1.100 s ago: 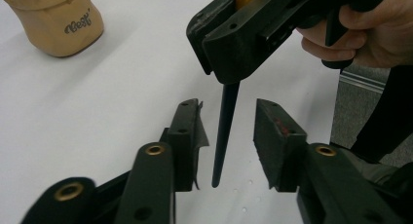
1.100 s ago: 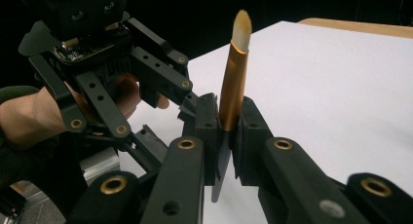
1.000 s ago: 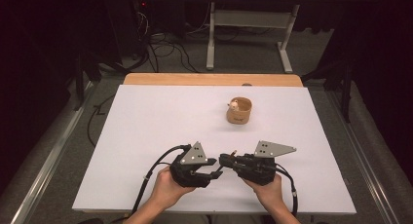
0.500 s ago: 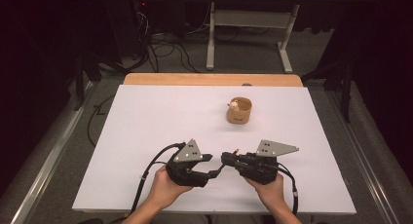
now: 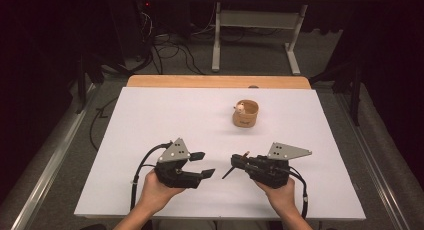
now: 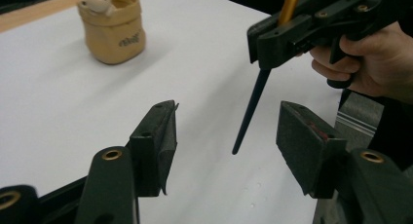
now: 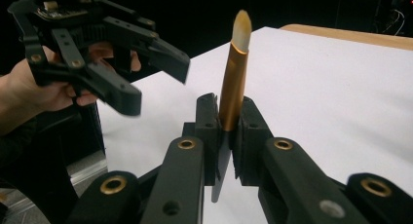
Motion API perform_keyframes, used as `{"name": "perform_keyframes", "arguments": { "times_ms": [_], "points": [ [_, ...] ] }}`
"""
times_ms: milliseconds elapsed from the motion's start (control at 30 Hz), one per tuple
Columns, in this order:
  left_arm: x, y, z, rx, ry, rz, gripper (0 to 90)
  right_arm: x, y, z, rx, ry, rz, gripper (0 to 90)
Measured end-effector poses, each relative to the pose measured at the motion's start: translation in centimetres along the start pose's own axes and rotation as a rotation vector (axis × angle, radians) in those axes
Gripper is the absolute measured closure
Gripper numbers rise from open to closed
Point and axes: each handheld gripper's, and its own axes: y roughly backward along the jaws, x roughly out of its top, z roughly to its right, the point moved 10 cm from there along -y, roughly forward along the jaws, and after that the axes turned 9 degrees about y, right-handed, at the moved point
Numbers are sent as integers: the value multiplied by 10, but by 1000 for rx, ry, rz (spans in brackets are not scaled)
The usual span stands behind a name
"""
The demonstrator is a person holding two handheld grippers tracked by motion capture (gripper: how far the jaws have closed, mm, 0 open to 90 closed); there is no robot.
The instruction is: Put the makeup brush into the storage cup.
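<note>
Left gripper view: showed right gripper [image 6: 272, 44] clamped on pen [image 6: 251, 107], left gripper [image 6: 229, 136] jaws apart (empty). Best closed squarely on dark lower shaft.

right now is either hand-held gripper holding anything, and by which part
The right hand-held gripper clamps a pen near its middle, where gold meets dark. The left hand-held gripper is open, empty.

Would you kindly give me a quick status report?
Right claw shut on pen. Left claw open beside it. Cup apart, farther back. Nothing between.
</note>
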Motion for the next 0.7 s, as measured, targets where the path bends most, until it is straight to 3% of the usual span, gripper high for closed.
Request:
{"name": "perform_keyframes", "arguments": {
  "times_ms": [133, 300, 433, 700],
  "points": [
    [3, 13, -9, 40, 10, 49, 366, 1, 1, 1, -1, 1, 1, 851],
    [3, 27, -19, 74, 28, 76, 356, 0, 1, 1, -6, 0, -2, 851],
    [3, 42, -31, 110, 59, 119, 353, 0, 2, 3, -8, 0, 0, 851],
    [-9, 56, -46, 167, 75, 134, 357, -2, 3, 4, -21, -5, -14, 851]
  ]
}}
